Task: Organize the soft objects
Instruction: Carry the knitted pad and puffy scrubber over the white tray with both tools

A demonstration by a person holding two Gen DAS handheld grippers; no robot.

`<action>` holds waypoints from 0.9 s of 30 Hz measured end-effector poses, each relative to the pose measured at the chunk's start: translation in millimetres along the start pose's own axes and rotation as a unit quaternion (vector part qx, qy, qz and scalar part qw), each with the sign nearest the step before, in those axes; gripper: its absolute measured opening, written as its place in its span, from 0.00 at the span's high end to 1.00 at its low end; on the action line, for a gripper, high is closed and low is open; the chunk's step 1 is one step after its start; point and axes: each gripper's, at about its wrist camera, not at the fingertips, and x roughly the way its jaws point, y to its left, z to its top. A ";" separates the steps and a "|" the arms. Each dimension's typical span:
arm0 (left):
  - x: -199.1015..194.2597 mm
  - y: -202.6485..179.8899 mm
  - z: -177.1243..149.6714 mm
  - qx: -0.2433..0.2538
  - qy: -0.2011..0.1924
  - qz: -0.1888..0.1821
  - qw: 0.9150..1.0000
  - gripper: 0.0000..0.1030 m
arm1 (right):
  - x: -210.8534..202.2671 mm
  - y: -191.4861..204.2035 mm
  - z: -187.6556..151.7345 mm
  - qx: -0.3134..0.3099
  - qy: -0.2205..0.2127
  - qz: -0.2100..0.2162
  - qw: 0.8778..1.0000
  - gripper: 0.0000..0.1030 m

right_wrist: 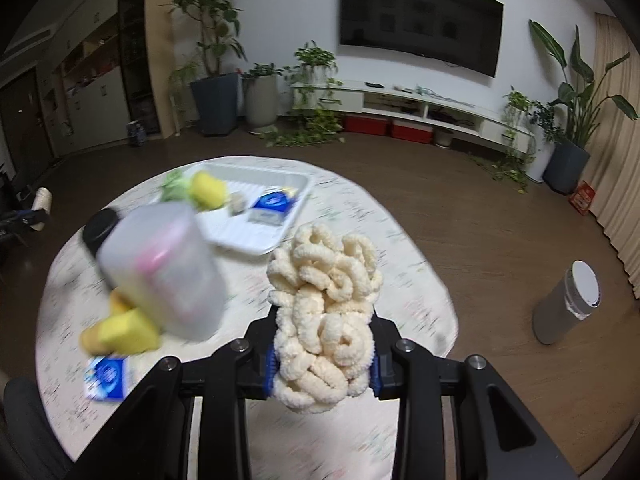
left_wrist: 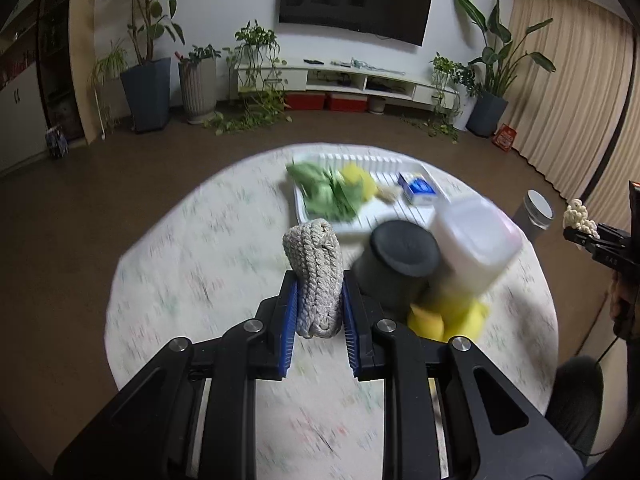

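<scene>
My left gripper (left_wrist: 319, 304) is shut on a grey knitted cloth (left_wrist: 314, 272), held above the round table (left_wrist: 192, 264). My right gripper (right_wrist: 323, 354) is shut on a cream chenille cloth (right_wrist: 324, 308); that cloth (left_wrist: 579, 215) also shows at the right edge of the left wrist view. A white tray (left_wrist: 384, 212) (right_wrist: 256, 236) at the far side of the table holds a green cloth (left_wrist: 324, 192), a yellow sponge (left_wrist: 360, 178) (right_wrist: 206, 188), a small beige piece (right_wrist: 239, 203) and a blue tissue pack (left_wrist: 418, 188) (right_wrist: 272, 204).
Near me stand a translucent plastic container (left_wrist: 476, 244) (right_wrist: 164, 272) and a dark cup (left_wrist: 396, 264), with yellow sponges (left_wrist: 444, 316) (right_wrist: 124, 332) beside them. Another blue tissue pack (right_wrist: 107, 378) lies at the table's near left. A grey cylindrical bin (right_wrist: 568, 304) stands on the floor to the right.
</scene>
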 end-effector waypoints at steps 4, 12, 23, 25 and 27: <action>23.3 2.5 41.3 0.027 0.000 0.000 1.000 0.82 | 26.6 -20.6 40.1 -0.006 -0.001 -0.016 1.000 0.65; 97.4 -3.2 115.9 0.070 0.009 -0.014 0.997 0.81 | 91.0 -6.8 119.7 -0.051 -0.002 -0.011 0.999 0.65; 224.3 -7.9 151.5 0.095 0.070 -0.041 0.992 0.80 | 196.6 56.3 167.2 -0.132 0.048 0.061 0.988 0.65; 244.7 -8.9 146.6 0.098 0.081 -0.058 0.990 0.79 | 214.0 66.6 167.9 -0.144 0.065 0.079 0.984 0.65; 260.7 -13.9 140.5 0.114 0.095 -0.054 0.987 0.79 | 232.7 77.9 166.7 -0.159 0.081 0.095 0.979 0.65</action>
